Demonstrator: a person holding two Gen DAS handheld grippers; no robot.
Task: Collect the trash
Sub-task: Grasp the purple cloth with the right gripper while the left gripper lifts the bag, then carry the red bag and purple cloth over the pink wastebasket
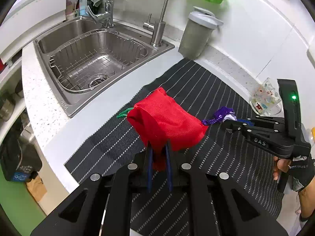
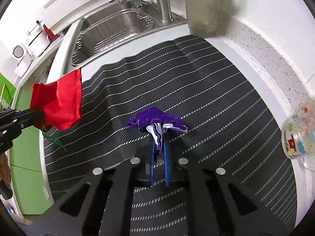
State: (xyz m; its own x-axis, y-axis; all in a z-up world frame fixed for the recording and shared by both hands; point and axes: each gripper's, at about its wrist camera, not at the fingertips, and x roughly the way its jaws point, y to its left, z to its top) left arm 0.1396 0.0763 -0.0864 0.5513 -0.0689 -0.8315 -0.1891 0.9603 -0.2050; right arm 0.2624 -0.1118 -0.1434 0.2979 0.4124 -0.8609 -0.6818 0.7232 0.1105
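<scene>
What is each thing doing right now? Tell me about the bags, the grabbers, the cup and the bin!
Red bag: pinched at its edge, lifted off the mat.
Purple bag: lying on the mat, white wrapper sticking out.
White wrapper: pinched.
Left gripper: shut on the red bag.
Right gripper: shut on the white wrapper.
Glass cup: lying on its side.
Grey bin: upright, lid on.
Sink: basket inside, no dishes.

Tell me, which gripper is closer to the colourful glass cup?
Right. The right gripper, pinching the purple pouch, sits just beside the cup. The left gripper, holding the red bag, is farther away, toward the sink.
</scene>
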